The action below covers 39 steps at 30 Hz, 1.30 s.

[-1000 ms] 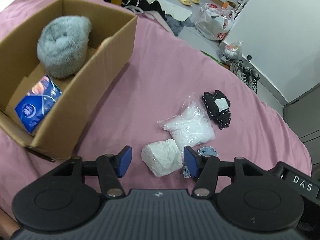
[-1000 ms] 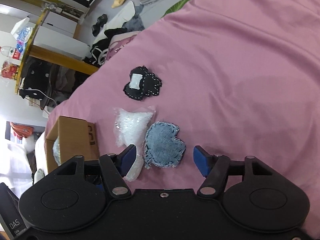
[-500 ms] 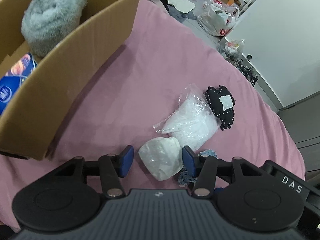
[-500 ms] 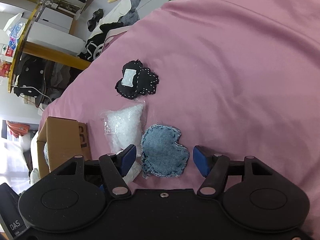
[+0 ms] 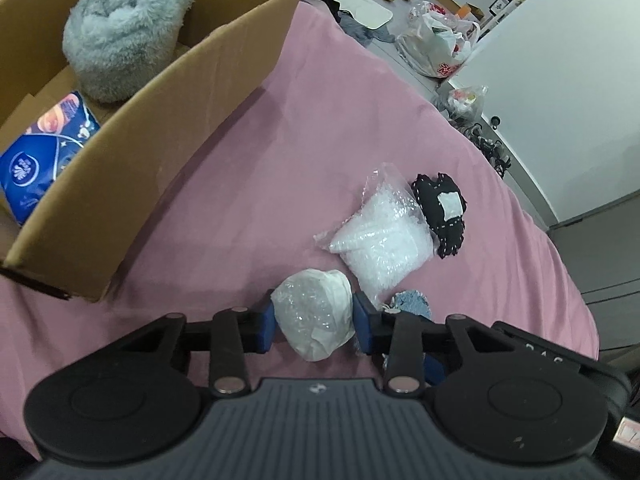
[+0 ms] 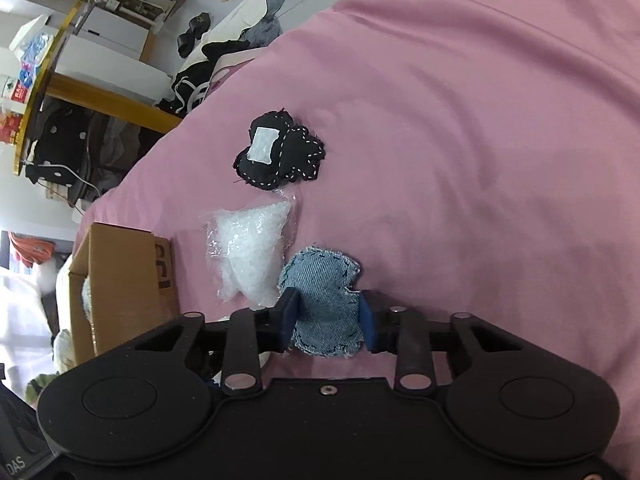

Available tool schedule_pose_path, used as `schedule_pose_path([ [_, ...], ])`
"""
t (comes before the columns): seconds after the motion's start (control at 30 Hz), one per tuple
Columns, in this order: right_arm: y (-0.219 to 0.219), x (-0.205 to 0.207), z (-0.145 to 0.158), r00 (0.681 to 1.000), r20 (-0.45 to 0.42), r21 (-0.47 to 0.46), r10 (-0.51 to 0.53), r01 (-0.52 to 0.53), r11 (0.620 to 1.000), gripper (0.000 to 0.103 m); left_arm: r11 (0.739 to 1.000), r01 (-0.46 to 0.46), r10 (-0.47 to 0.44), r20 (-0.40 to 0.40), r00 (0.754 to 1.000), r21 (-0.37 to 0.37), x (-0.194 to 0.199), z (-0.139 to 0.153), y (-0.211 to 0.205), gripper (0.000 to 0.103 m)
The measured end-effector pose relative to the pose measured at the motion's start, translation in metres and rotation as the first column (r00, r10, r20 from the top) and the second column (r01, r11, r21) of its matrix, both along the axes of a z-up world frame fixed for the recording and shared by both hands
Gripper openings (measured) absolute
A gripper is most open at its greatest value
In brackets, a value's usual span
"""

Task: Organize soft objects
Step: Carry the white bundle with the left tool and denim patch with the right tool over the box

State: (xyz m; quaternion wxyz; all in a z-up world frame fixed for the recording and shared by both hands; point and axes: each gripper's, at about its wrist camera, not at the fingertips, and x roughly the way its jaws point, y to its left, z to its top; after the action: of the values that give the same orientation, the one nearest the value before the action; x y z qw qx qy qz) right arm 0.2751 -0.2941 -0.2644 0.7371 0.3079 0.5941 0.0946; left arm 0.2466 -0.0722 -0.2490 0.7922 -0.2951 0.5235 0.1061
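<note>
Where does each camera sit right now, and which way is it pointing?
Left wrist: on the left gripper, looking down its fingers at a white wrapped bundle and the cardboard box.
Right wrist: on the right gripper, facing a denim patch on the pink sheet.
Shared: bead bag, black patch, box.

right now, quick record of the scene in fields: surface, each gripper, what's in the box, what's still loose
surface: pink bedsheet
left gripper: shut on white wrapped bundle
right gripper: shut on denim pouch
cardboard box: holds grey fluffy item and blue packet
loose on sheet: clear bag of white filling, black stitched pouch
</note>
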Motion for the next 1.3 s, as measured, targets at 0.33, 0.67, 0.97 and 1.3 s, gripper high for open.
schedule_pose_path([
  [0.33,-0.007,-0.024,0.045,0.99,0.137,-0.043,-0.03,0.036,0.998,0.031,0.997,0.061,-0.062,0.025,0.998,0.038,-0.01,0.026,-0.005,0.038],
  [0.67,-0.006,-0.042,0.075,0.976,0.213,-0.09,-0.055,0.076,0.993,0.031,0.994,0.091,-0.095,0.084,0.992,0.057,-0.027,0.06,0.001,0.038],
  [0.97,-0.003,-0.064,0.103,0.956,0.288,-0.106,-0.061,0.095,0.99,0.031,0.988,0.132,-0.143,0.138,0.98,0.084,-0.046,0.084,0.004,0.038],
  [1.3,-0.006,-0.086,0.125,0.935,0.346,-0.061,-0.083,0.111,0.992,0.031,0.978,0.169,-0.192,0.21,0.959,0.122,-0.068,0.121,0.017,0.038],
])
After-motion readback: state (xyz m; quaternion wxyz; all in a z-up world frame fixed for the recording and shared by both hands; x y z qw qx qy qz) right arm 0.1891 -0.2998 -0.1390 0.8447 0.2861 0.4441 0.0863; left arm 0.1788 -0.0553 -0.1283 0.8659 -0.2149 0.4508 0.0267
